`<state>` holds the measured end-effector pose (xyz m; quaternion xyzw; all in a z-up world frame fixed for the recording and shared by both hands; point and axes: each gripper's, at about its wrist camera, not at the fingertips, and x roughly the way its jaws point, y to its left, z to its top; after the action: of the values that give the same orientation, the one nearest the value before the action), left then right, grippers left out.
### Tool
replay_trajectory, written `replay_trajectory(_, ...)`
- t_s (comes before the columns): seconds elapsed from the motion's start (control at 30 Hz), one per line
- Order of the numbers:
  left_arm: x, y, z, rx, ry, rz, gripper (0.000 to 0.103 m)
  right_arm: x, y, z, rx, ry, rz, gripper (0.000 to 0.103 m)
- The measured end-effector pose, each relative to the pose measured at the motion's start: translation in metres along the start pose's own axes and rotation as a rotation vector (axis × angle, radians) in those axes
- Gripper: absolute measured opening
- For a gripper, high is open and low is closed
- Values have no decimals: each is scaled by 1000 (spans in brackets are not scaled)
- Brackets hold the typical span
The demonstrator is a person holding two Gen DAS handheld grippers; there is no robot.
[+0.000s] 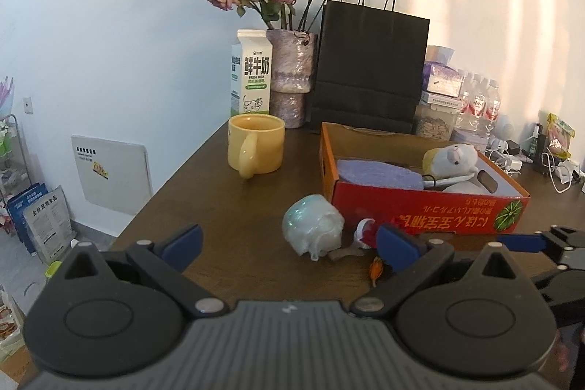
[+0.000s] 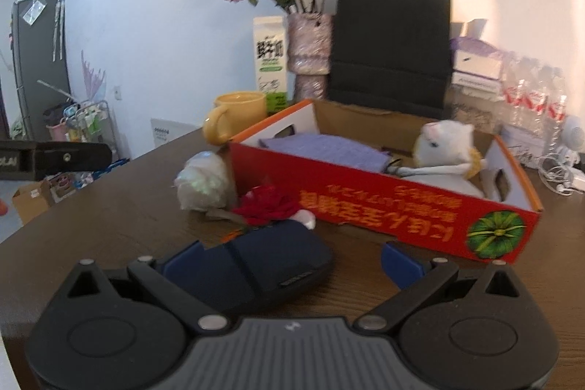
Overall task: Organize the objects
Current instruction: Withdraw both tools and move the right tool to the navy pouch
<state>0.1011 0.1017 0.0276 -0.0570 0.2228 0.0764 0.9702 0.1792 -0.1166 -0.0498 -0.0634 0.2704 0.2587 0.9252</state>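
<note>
Both tools, left tool [image 1: 289, 238] and right tool [image 2: 292, 256], are gaping empty, the right straddling the dark case [image 2: 263, 275] to box it

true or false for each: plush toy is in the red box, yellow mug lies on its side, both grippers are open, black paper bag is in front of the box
1. The white plush toy sits inside the red box. True.
2. The yellow mug lies on its side. False: it stands upright.
3. The left gripper and the right gripper are open. True: fingers spread apart on both.
4. The black paper bag stands in front of the box. False: it stands behind it, by the wall.
</note>
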Motion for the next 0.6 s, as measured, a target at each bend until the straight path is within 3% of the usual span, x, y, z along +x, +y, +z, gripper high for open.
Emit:
replay_trajectory(0.23, -3, 11, -9, -17, 24, 13, 103, 29, 23, 9, 14, 64, 13, 103)
replay_trajectory(0.6, 0, 16, -15, -37, 45, 10, 103, 62, 38, 9, -15, 134, -119, 103)
